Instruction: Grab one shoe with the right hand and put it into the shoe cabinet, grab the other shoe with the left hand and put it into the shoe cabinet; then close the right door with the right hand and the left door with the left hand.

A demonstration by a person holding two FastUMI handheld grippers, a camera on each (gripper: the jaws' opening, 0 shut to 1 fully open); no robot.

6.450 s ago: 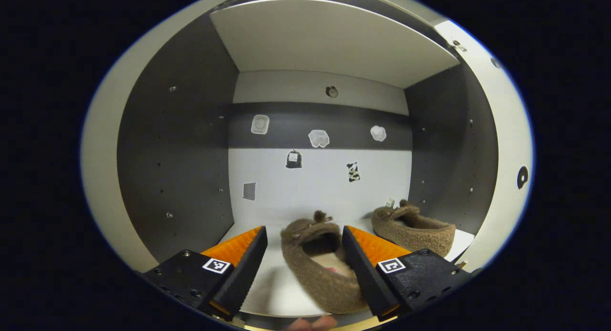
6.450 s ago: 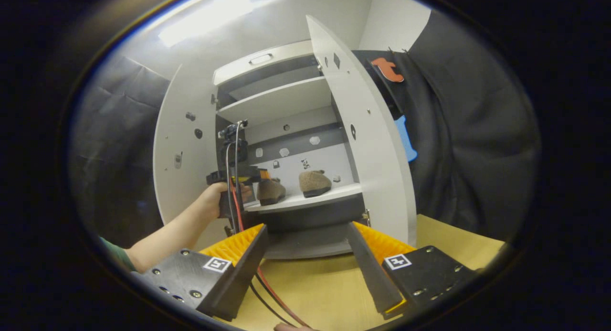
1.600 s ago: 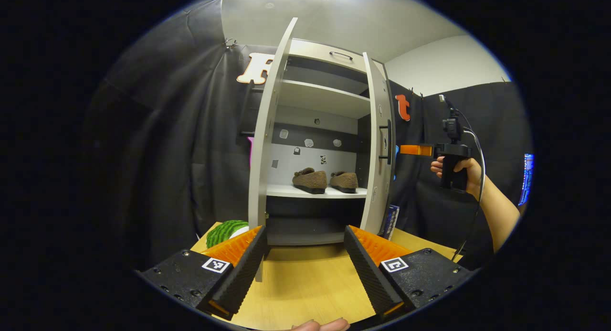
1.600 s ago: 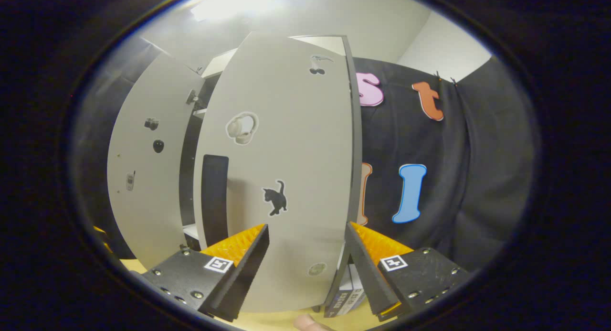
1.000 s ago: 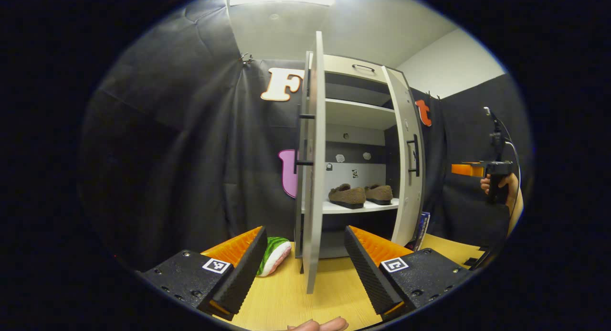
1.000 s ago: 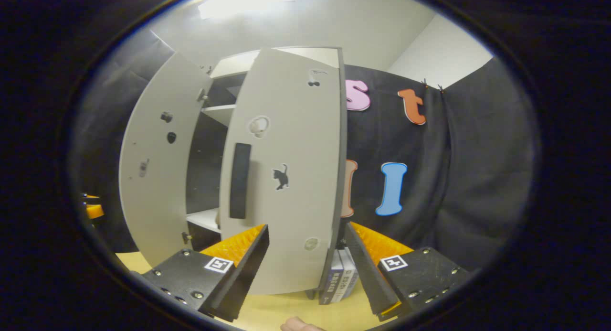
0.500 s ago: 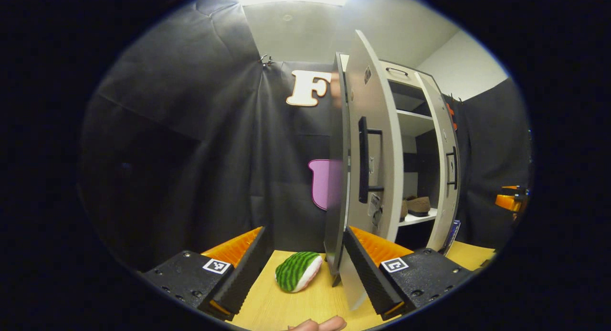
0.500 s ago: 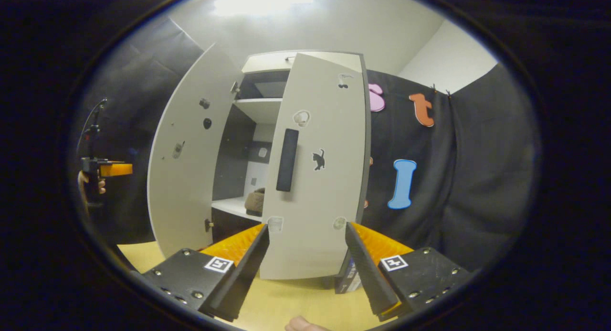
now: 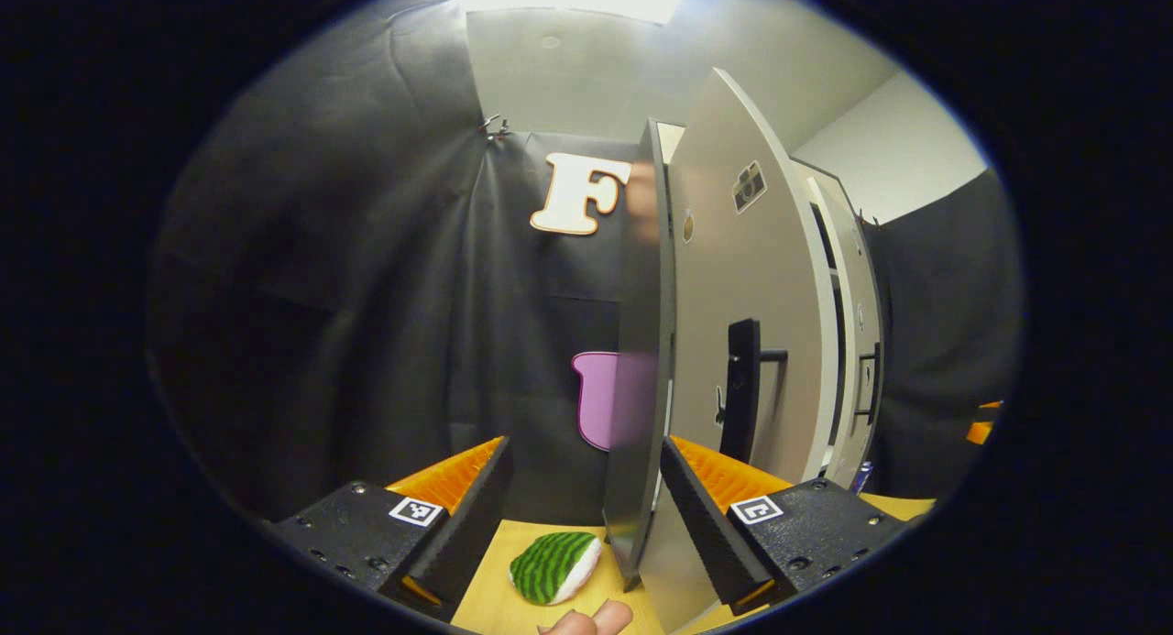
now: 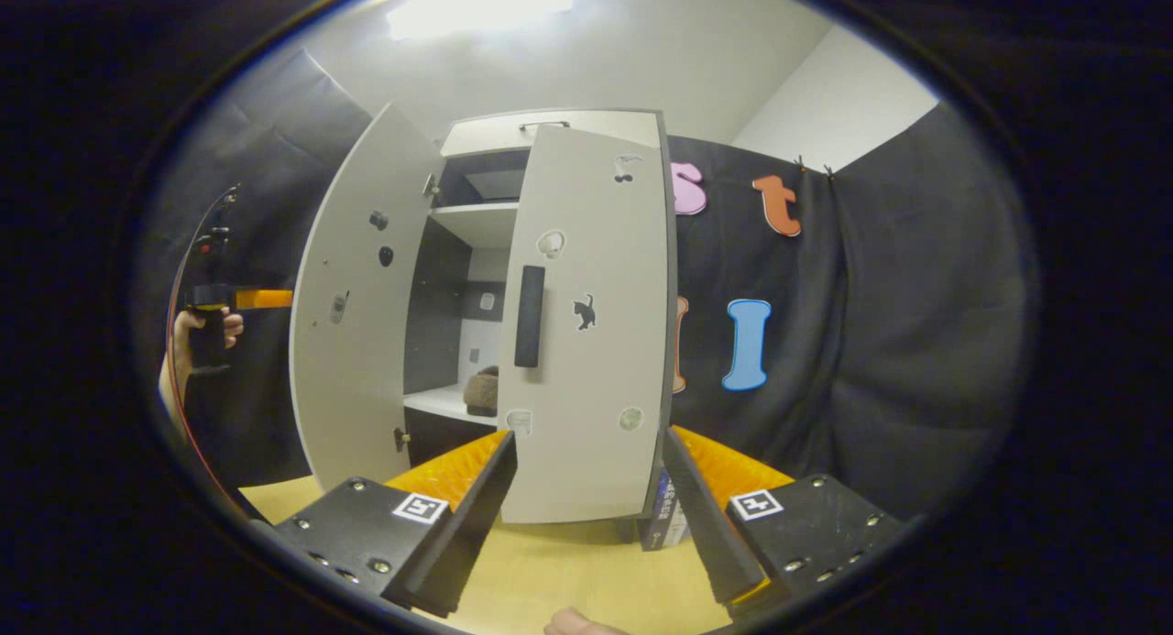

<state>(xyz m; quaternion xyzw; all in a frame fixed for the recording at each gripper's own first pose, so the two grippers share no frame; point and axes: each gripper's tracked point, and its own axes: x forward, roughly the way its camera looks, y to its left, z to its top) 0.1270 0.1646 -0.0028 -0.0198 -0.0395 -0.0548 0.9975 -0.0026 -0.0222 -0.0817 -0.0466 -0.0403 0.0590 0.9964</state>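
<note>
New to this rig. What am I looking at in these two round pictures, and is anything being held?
There is no robot here: a person holds a two-finger claw in each hand, and a fisheye camera rides on each claw, looking forward along its fingers.

In the left gripper view, the left claw is open and holds nothing. It faces the edge of the cabinet's left door. A green striped plush toy lies on the wooden table.

In the right gripper view, the right claw is also open and holds nothing, in front of the half-open right door. One brown shoe shows on the shelf inside. Farther off at the left, the person's hand holds the other claw behind the left door.
</note>
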